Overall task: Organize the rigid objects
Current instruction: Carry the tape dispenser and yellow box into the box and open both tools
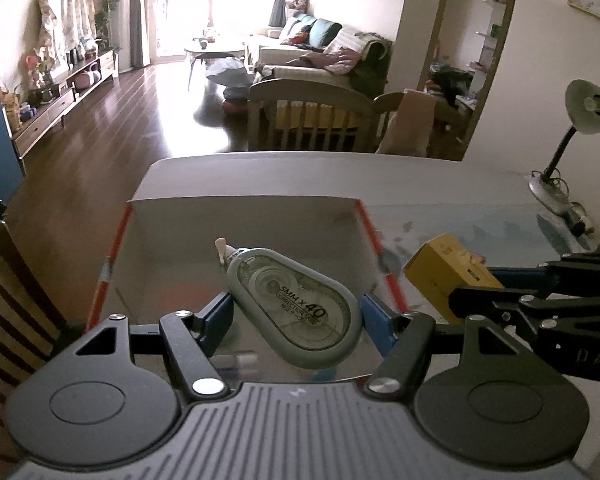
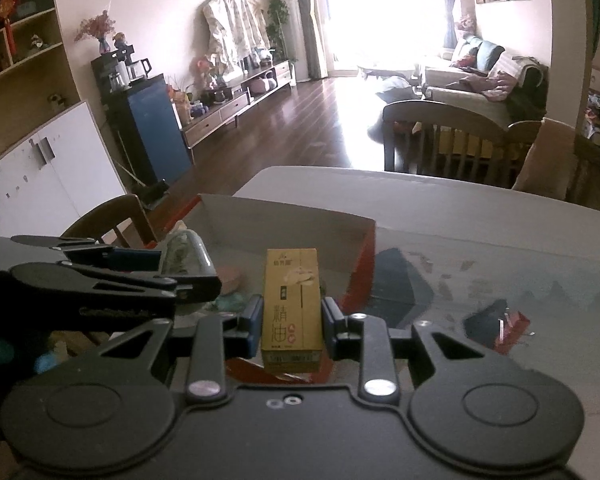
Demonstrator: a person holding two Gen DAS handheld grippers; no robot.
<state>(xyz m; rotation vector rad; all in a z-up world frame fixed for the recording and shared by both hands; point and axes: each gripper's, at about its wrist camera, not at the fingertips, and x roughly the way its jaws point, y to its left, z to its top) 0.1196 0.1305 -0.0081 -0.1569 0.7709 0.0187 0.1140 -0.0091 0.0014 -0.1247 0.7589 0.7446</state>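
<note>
right tongs point(image 2: 290, 322) clamp yellow box point(image 2: 292, 308) | left tongs point(image 2: 204, 280) grip tape dispenser point(image 2: 186, 254)

Daylight is pouring through the balcony door point(image 1: 204, 8), blowing out to pure white and glaring off the wood floor point(image 1: 140, 120). The near table point(image 2: 500, 248) is sitting dim and soft with motion blur. Both fisheye views are bending walls and darkening at the corners.

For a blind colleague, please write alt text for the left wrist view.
The left gripper holds a grey correction tape dispenser above an open cardboard box on a table. At right, the right gripper holds a small yellow carton.
</note>
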